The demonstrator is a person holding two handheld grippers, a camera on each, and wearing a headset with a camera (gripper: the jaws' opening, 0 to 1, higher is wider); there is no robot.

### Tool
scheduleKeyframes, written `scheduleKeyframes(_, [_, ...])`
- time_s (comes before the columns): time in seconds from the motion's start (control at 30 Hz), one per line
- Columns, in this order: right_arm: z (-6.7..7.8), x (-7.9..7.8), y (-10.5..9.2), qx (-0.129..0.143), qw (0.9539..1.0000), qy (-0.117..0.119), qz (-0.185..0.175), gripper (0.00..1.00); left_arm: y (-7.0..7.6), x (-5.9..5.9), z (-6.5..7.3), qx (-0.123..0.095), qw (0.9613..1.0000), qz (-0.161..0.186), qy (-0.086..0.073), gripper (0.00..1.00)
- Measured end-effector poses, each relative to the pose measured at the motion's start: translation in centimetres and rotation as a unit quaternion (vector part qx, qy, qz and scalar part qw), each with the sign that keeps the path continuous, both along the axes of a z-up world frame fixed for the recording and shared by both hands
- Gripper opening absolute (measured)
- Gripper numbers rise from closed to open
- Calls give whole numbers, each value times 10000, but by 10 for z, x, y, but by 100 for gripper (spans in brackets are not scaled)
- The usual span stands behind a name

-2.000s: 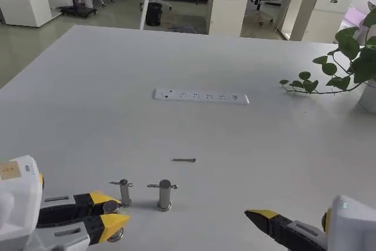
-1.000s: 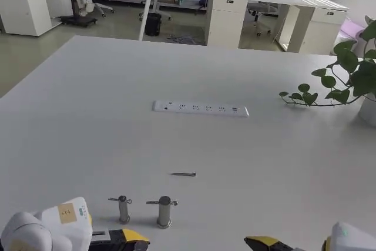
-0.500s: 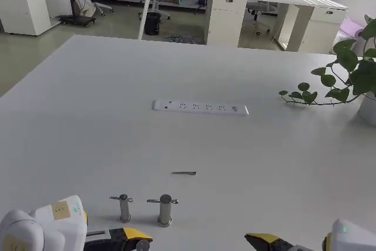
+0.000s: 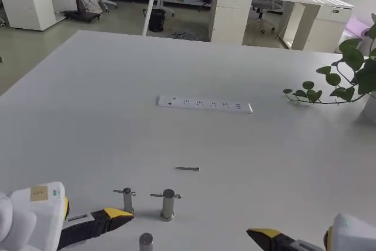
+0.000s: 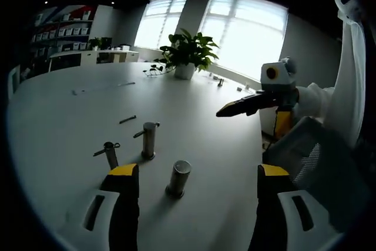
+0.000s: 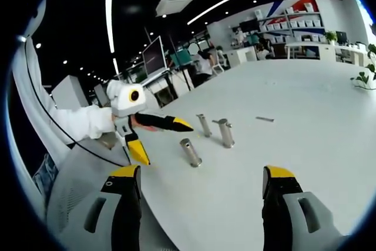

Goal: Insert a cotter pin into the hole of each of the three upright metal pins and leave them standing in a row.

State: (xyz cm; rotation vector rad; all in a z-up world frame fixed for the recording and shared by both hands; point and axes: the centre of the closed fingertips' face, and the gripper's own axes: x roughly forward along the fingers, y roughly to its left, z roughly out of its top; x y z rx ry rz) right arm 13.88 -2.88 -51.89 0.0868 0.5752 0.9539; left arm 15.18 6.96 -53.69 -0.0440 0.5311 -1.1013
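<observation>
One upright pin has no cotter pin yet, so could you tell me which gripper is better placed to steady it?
Left: the bare pin stands just ahead of the left gripper's open jaws; the right gripper is farther off.

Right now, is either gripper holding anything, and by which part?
Nothing is held. The left gripper is open, a bare metal pin standing free ahead of its fingers; the right gripper is open, empty.
</observation>
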Motion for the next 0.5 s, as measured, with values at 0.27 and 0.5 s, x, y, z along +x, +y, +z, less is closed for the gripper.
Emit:
scheduleKeyframes(0.27, [-6, -2, 0, -87, 9999, 106, 38, 82, 15, -2, 8, -470, 9978, 352, 308, 99])
scheduleKeyframes(0.5, [1, 3, 1, -73, 9999, 60, 82, 83, 24, -3, 6, -418, 9973, 513, 326, 99])
